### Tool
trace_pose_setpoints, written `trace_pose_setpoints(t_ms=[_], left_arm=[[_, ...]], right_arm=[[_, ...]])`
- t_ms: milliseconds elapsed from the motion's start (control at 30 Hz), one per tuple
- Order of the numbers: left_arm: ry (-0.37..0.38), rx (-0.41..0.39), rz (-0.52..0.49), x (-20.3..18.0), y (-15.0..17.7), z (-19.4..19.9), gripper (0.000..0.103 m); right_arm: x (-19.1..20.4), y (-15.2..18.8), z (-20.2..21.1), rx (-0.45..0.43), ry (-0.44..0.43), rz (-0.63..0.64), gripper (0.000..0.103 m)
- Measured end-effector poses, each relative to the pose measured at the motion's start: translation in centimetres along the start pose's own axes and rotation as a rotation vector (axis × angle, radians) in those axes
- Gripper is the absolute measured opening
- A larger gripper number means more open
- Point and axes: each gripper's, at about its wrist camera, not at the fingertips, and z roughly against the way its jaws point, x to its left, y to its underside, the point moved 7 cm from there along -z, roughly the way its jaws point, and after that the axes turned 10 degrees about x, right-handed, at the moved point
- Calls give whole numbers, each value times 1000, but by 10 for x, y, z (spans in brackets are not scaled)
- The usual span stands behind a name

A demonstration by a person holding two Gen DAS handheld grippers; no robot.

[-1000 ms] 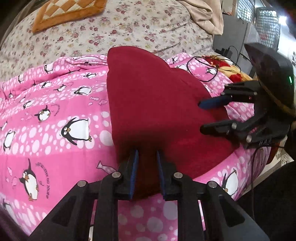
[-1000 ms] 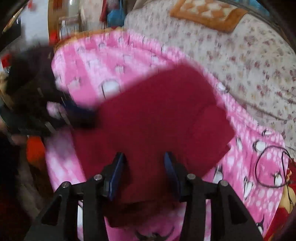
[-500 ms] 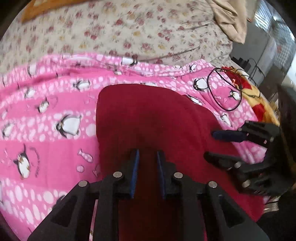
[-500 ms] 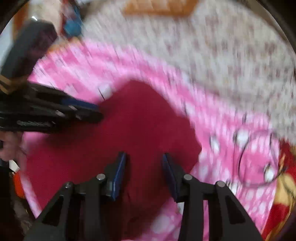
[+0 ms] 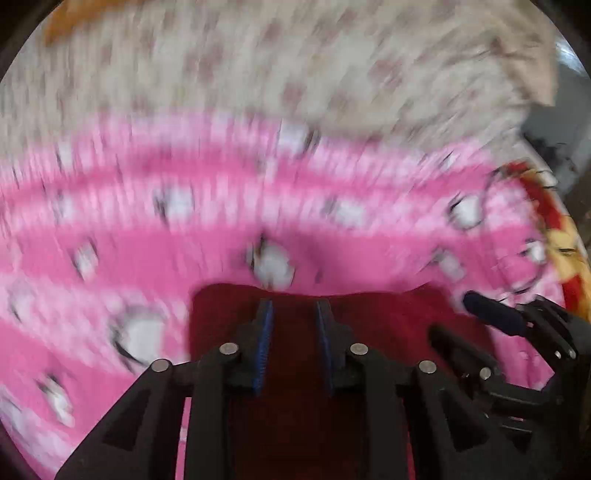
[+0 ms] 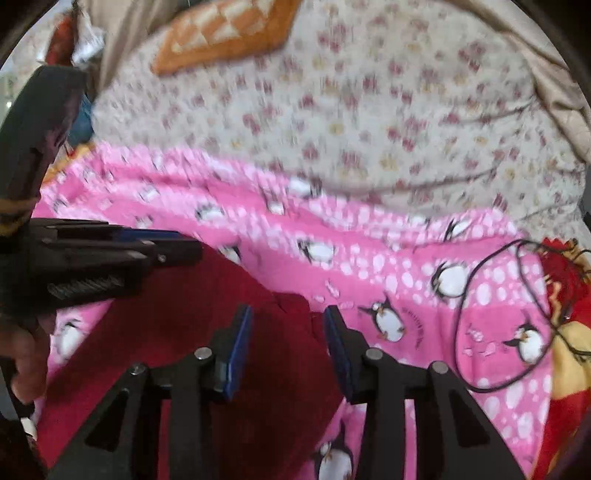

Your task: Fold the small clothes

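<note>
A dark red garment [image 5: 376,317] lies on a pink penguin blanket [image 5: 147,258]; it also shows in the right wrist view [image 6: 177,317]. My left gripper [image 5: 291,314] sits over the garment's far edge with its jaws a little apart and red cloth between them; the view is blurred. My right gripper [image 6: 288,321] is open over the garment's right corner. Each gripper shows in the other's view: the right one [image 5: 476,317] at lower right, the left one [image 6: 162,247] at left.
A floral quilt [image 6: 369,110] covers the bed beyond the blanket, with an orange checked cushion [image 6: 225,33] on it. A black cable loop [image 6: 491,302] lies on the blanket at right, beside a red and yellow cloth [image 6: 569,332].
Both grippers have moved back toward the near edge, so the garment now shows lower and shorter in both views. The right jaws have stayed open.
</note>
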Motion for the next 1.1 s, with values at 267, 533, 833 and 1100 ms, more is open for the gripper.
trace_pose_setpoints(t_ms=[267, 533, 833, 1100], left_arm=[[-110, -13, -68, -11, -2, -8, 0], [57, -207, -121, 6, 19, 90, 0], [149, -100, -277, -9, 82, 55, 2], [248, -247, -250, 34, 62, 116, 51]], right_arm=[[-24, 13, -16, 38, -127, -127, 49], [-18, 28, 82, -204, -107, -108, 49], [37, 84, 55, 33, -18, 193, 56], [0, 82, 104, -149, -211, -143, 68]])
